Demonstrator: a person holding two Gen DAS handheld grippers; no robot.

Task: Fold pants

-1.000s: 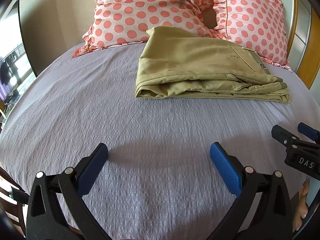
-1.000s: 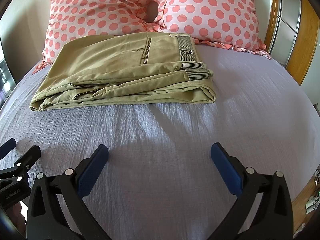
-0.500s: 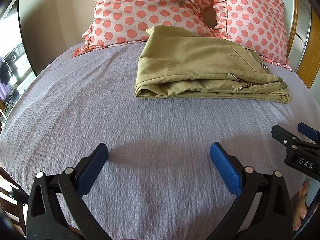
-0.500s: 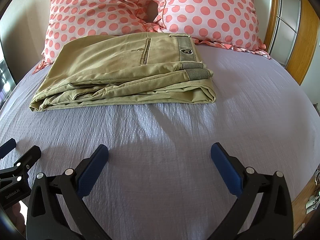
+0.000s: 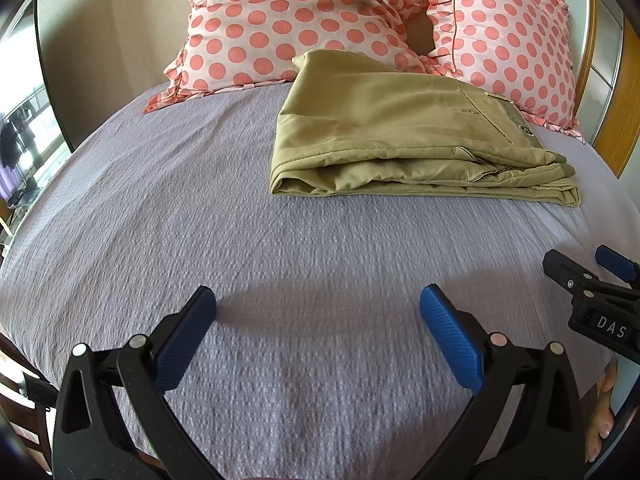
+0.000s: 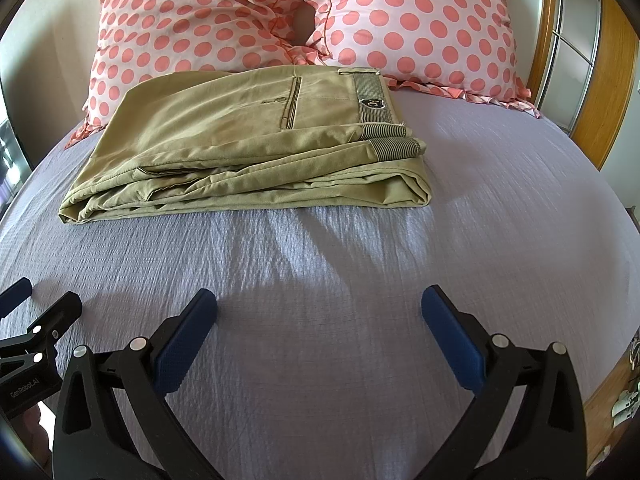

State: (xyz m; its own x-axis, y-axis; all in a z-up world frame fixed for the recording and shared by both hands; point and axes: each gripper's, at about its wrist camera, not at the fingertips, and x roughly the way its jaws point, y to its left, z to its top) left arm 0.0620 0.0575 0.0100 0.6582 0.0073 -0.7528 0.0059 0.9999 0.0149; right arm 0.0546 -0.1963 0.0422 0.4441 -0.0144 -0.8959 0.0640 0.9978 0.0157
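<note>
Folded khaki cotton pants (image 6: 248,152) lie at twelve o'clock against polka-dot pillows (image 6: 412,20); left gripper (image 5: 318,332) and right gripper (image 6: 320,332) hover wide open, empty, apparently finished

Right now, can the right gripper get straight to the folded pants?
Probably yes. The right gripper is open over bare bedspread, and nothing lies between it and the khaki pants ahead by the pillows.
</note>
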